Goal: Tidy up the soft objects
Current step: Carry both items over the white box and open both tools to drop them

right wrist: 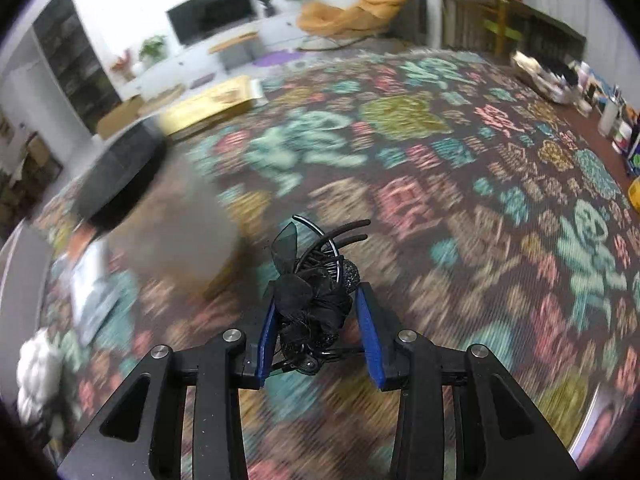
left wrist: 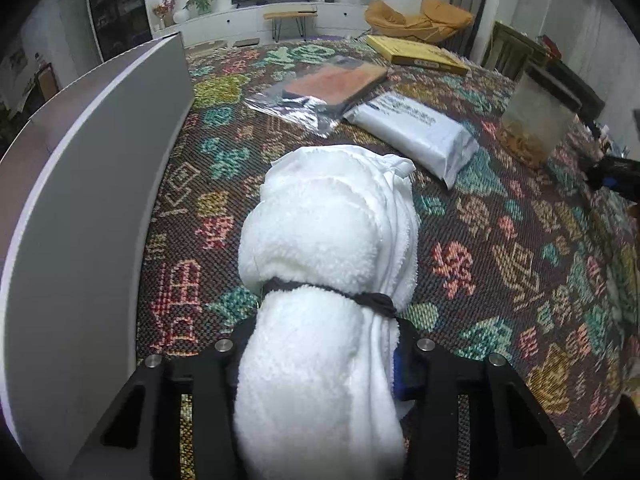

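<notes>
Flanking towel roll (left wrist: 320, 280): gray box wall (left wrist: 80, 200) left, white pkg (left wrist: 416, 136) ahead.

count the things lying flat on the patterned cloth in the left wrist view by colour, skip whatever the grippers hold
white: 1, the plastic mailer bag
yellow: 1, the flat box
orange-pink: 1, the flat pad
silver: 1, the foil bag under the pad
total: 4
</notes>
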Tool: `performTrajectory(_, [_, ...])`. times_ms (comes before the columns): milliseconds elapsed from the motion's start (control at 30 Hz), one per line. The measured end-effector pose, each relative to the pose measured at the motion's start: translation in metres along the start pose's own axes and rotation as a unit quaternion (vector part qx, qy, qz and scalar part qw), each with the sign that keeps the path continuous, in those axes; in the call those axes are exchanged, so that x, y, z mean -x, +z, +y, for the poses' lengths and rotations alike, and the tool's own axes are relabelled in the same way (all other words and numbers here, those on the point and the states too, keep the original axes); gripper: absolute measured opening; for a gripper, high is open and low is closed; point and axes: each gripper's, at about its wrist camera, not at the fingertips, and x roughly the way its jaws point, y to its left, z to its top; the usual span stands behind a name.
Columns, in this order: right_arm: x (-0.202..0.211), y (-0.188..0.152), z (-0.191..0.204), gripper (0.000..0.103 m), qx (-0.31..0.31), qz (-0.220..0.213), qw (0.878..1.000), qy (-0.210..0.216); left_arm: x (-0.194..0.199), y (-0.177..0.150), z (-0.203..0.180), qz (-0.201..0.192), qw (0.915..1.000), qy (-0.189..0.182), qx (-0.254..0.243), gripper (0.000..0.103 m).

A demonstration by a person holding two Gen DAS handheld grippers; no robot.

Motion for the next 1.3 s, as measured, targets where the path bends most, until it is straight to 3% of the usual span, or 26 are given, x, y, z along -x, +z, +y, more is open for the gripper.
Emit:
performTrajectory(167, [-0.024,0.036,-0.004,0.039,0.017,0.007,1.0,-0.004,0.003,0.008,0.008,-0.004,0.9997,-0.009,0.024,0.046])
performTrajectory(233, [-0.04,0.045,-0.005,0.039,0.015,0.034,0.999,-0.018,0.003,0.012,0.008,-0.001,0.9996,-0.011,0.024,0.046])
performTrajectory(367, [-0.029,0.058,0.005,0.039,0.018,0.047,0.998,-0.033,0.005,0.019,0.011,0.004,0.9988,-0.025,0.041,0.046])
performTrajectory(500, [0.028,0.08,0.02,0.039,0.037,-0.036,0.998,-0.044,0.037,0.027,0.019,-0.023,0.9954,-0.062,0.069,0.046])
performTrajectory(633, [0.097,0.087,0.08,0.039,0.093,-0.09,0.992,-0.016,0.09,0.033,0.04,-0.069,0.9895,-0.092,0.088,0.046])
performTrajectory(700, [0.129,0.075,0.13,0.039,0.127,-0.096,0.987,0.025,0.115,0.029,0.058,-0.084,0.9879,-0.089,0.094,0.046])
performTrajectory(800, [0.165,0.039,0.217,0.039,0.172,-0.082,0.976,0.109,0.153,0.013,0.099,-0.102,0.9873,-0.057,0.107,0.046])
performTrajectory(867, [0.18,0.01,0.275,0.039,0.203,-0.067,0.963,0.167,0.173,-0.001,0.128,-0.109,0.987,-0.028,0.115,0.046])
performTrajectory(1033, [0.208,-0.079,0.413,0.04,0.267,-0.006,0.917,0.296,0.21,-0.039,0.21,-0.111,0.98,0.069,0.149,0.049])
performTrajectory(1067, [0.21,-0.091,0.429,0.042,0.27,0.006,0.912,0.308,0.212,-0.045,0.221,-0.106,0.9772,0.091,0.16,0.057])
performTrajectory(1133, [0.209,-0.114,0.456,0.073,0.267,0.042,0.9,0.343,0.211,-0.058,0.24,-0.092,0.972,0.123,0.178,0.08])
performTrajectory(1167, [0.206,-0.123,0.463,0.078,0.263,0.053,0.897,0.352,0.21,-0.063,0.244,-0.09,0.9707,0.128,0.183,0.091])
performTrajectory(1300, [0.193,-0.134,0.441,0.078,0.248,0.033,0.914,0.321,0.209,-0.076,0.243,-0.102,0.9681,0.136,0.184,0.091])
